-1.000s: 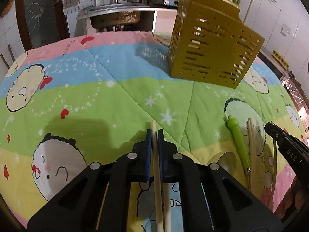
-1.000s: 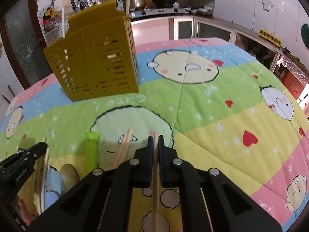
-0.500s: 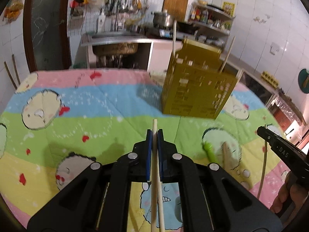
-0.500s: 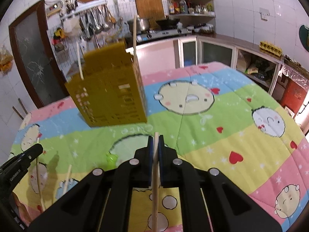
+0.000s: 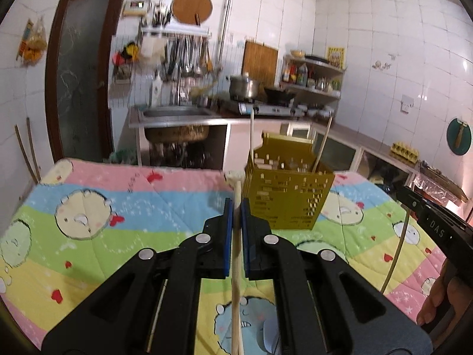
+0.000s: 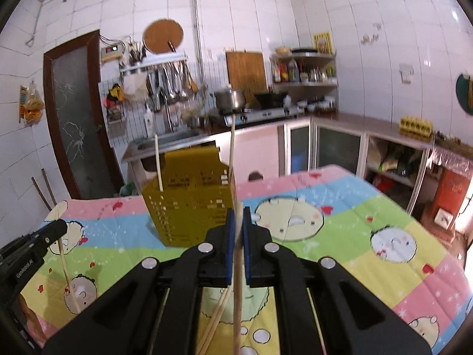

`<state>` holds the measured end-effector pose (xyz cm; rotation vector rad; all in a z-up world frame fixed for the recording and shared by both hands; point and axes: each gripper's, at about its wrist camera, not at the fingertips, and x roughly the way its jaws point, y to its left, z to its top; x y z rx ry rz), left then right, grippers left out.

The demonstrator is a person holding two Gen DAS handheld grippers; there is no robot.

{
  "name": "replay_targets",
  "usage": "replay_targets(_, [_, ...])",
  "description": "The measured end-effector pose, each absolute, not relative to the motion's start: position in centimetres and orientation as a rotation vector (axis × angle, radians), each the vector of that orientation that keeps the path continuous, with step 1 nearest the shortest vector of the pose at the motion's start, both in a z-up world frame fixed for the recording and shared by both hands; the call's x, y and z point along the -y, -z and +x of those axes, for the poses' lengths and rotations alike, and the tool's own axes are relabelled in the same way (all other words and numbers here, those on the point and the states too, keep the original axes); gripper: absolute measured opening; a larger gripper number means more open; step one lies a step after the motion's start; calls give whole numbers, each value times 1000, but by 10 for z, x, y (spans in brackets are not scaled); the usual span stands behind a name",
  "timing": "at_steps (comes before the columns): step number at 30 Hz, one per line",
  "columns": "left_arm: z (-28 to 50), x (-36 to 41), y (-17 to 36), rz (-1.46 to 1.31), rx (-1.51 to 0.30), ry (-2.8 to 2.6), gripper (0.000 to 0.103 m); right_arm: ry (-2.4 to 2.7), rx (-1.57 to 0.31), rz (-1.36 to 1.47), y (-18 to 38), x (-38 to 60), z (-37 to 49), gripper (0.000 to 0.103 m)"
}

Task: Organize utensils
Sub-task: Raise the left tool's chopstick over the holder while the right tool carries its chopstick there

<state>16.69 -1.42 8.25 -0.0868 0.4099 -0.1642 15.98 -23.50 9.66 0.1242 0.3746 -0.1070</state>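
Right gripper [image 6: 239, 222] clamped on a chopstick [image 6: 237, 290], seemingly short of the yellow holder [image 6: 189, 207].

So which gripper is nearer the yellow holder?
Right, though only narrowly. The right gripper sits just right of the holder, which looms large beside its tips. The left gripper is further back on the holder's left and sees it slightly smaller.

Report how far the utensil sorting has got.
Done: two chopsticks already stand in the yellow holder on the quilt. In hand: the left gripper is shut on one chopstick, and the right gripper is shut on another chopstick; both are clear of the quilt, short of the holder. Left: drop these two in. More chopsticks lie on the quilt below the right gripper.
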Motion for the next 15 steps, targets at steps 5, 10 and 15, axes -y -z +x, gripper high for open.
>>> replay_targets(5, [156, 11, -91, -75, -340, 154, 4, 117, -301, 103, -101, 233, 146, 5])
replay_targets(10, [154, 10, -103, -69, -298, 151, 4, 105, -258, 102, -115, 235, 142, 5])
replay_targets(15, [157, 12, -120, -56, -255, 156, 4, 88, -225, 93, -134, 236, 146, 5])
